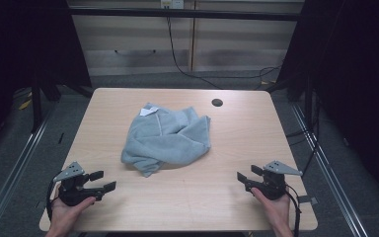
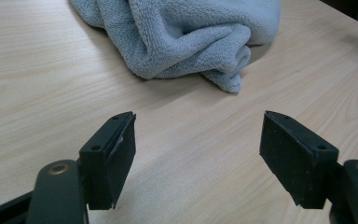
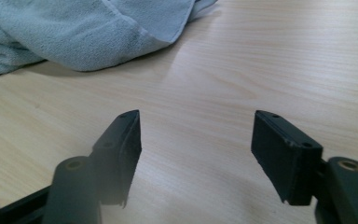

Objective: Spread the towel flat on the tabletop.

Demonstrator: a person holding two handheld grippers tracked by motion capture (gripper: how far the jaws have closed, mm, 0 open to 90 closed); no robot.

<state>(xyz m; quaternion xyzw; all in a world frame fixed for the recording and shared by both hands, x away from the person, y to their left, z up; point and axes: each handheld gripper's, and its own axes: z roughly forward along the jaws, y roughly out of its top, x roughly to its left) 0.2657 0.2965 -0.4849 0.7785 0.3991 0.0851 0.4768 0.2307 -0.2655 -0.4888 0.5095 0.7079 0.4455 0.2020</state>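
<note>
A crumpled light grey-blue towel (image 1: 167,138) lies in the middle of the wooden table (image 1: 128,202), with a white label at its far left corner. My left gripper (image 1: 105,180) rests near the table's front left, open, nothing between its jaws. In the left gripper view the towel (image 2: 186,37) lies ahead of the left gripper (image 2: 198,154), well apart. My right gripper (image 1: 246,176) sits at the front right, open and empty too. Seen in the right gripper view, the towel (image 3: 79,32) lies up and to the left of the right gripper (image 3: 196,149).
A round dark cable hole (image 1: 217,102) sits in the tabletop behind the towel to the right. Bare wood surrounds the towel on all sides. Beyond the table are cabinets, a black cable (image 1: 177,59) on the floor and dark frame posts at both sides.
</note>
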